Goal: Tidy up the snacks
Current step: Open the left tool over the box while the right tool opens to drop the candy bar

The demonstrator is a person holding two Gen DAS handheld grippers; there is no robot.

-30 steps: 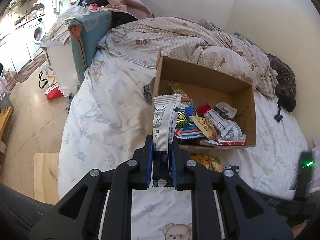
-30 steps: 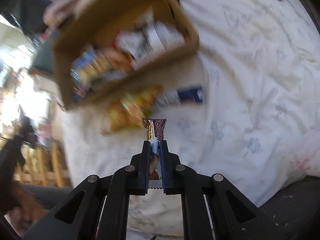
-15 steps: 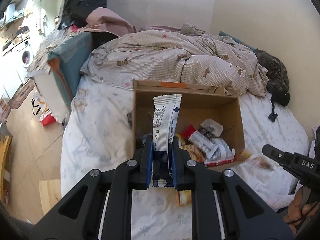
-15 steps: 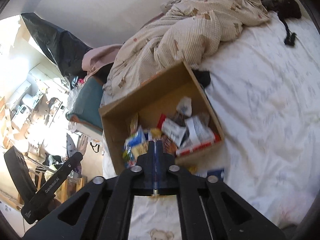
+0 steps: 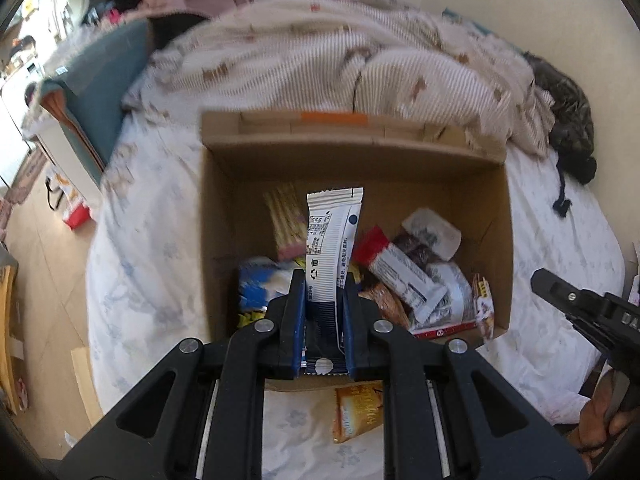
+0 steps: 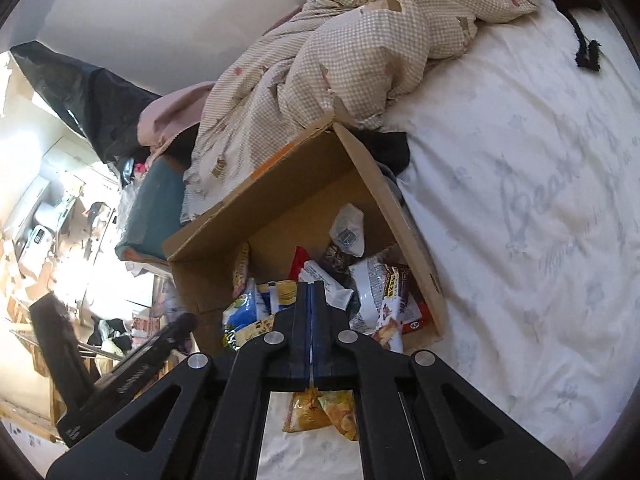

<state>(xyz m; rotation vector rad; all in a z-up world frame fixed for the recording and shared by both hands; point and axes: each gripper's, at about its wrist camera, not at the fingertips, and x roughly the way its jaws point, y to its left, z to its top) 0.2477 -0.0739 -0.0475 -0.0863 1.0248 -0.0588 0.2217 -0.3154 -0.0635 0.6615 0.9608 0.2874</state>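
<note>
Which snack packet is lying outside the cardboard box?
The orange packet, on the bed sheet just before the box; the others lie inside.

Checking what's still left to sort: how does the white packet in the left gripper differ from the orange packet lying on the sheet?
The white packet stands upright, clamped in the left gripper over the cardboard box; the orange packet lies flat on the bed sheet, outside the box, ungripped. White is long and slim; orange is broader. Both are sealed snacks.
</note>
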